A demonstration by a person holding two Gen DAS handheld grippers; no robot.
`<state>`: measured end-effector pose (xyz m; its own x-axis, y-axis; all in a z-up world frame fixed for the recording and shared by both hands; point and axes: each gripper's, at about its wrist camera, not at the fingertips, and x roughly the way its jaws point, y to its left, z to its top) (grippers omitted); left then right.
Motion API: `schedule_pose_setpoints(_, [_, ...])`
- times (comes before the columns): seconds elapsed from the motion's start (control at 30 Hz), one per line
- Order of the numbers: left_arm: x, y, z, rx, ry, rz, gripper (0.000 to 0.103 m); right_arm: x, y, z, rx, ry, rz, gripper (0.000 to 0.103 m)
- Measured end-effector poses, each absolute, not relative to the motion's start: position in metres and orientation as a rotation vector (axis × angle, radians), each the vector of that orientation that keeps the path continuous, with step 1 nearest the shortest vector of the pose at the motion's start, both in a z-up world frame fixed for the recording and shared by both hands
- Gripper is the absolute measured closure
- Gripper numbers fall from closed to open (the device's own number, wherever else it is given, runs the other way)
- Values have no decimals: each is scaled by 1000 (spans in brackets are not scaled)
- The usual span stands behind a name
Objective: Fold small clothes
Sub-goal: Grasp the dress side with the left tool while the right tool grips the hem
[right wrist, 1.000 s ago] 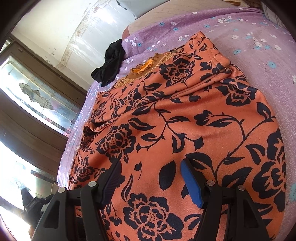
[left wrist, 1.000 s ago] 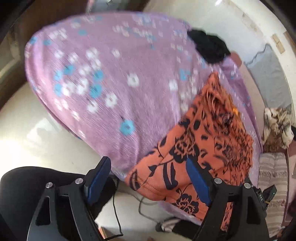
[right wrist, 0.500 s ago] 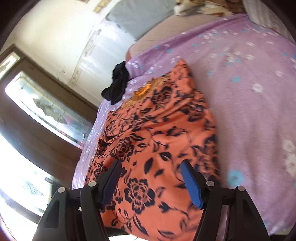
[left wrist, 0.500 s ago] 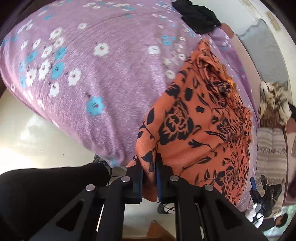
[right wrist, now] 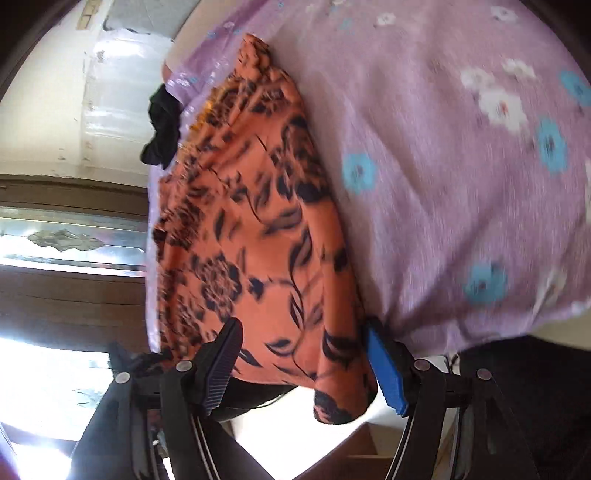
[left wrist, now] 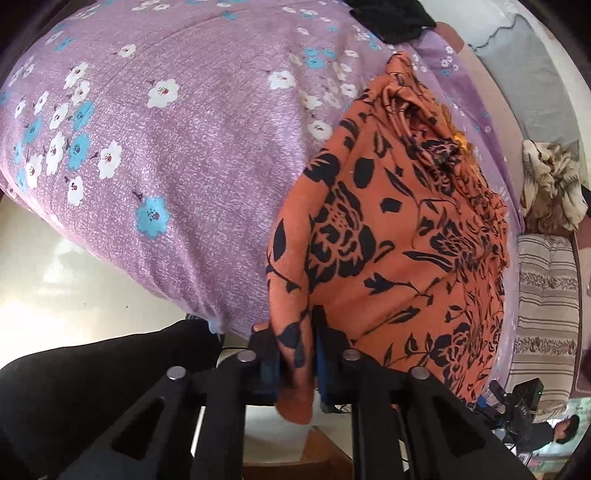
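Pinching the near corner of an orange cotton garment printed with black flowers (left wrist: 388,240), the left gripper (left wrist: 295,354) tilts steeply down.
Right gripper (right wrist: 303,365) hangs with jaws apart over the garment's hem, on a lilac flowered bedsheet (left wrist: 166,147).

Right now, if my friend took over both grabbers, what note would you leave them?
Left gripper: shut on the near corner of the orange flowered cloth.
Right gripper: open, its pads either side of the cloth's near edge, not pressing on it.
The cloth lies on the purple flowered bedsheet, its near edge hanging over the bed's side. A black garment sits at the far end, untouched.
Done: one corner gripped.
Left: probably close the right gripper on the other near corner, then make the folds; no fold is made yet.
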<state>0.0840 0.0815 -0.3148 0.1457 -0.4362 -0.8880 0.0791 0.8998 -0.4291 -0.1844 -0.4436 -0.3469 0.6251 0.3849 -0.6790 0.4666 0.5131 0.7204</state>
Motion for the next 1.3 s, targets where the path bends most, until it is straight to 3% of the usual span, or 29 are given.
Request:
schedule_pose_setpoints(0.07, [81,77,-312,-270,1376,-387,91,-188,-439,-348,1068,927,-111,37])
schedule_pose_setpoints(0.13, [82,74,-315,-271,1399,-388,89,-186,-432,-346,979,965,-180,60])
schedule_pose_setpoints(0.2, [84,69,-320,-283,1437,-398,86,-184,-424,-342,870,993,-222,75])
schedule_pose_setpoints(0.23, [84,69,-320,-280,1431,-397,86,-184,-422,-340,844,997,-219,91])
schedule_pose_setpoints(0.27, [83,69,-319,-268,1426,-397,86,-183,-421,-338,833,993,-198,96])
schedule_pose_setpoints(0.3, [83,68,-317,-262,1425,-402,93,-183,-419,-335,813,982,-178,96])
schedule_pose_setpoints(0.57, [90,86,-266,-322,1332,-494,95,-170,-418,-263,782,710,75,96])
schedule_pose_setpoints(0.77, [102,85,-279,-280,1406,-503,94,-145,-427,-290,867,816,52,96])
schedule_pose_setpoints(0.9, [102,78,-316,-309,1505,-477,74,-150,-421,-319,918,926,-5,92])
schedule_pose_setpoints(1.0, [102,74,-317,-301,1488,-494,69,-159,-419,-326,920,960,-61,90])
schedule_pose_setpoints(1.07, [103,68,-316,-271,1478,-499,71,-160,-418,-331,927,972,-87,83])
schedule_pose_setpoints(1.13, [105,65,-317,-252,1473,-493,93,-157,-414,-342,933,973,-78,75])
schedule_pose_setpoints(1.17, [107,63,-316,-257,1474,-492,93,-157,-413,-342,919,967,-67,73])
schedule_pose_setpoints(1.27, [110,56,-308,-237,1449,-494,95,-150,-416,-340,964,950,15,80])
schedule_pose_setpoints(1.3, [110,57,-301,-235,1440,-509,95,-149,-418,-336,988,933,56,92])
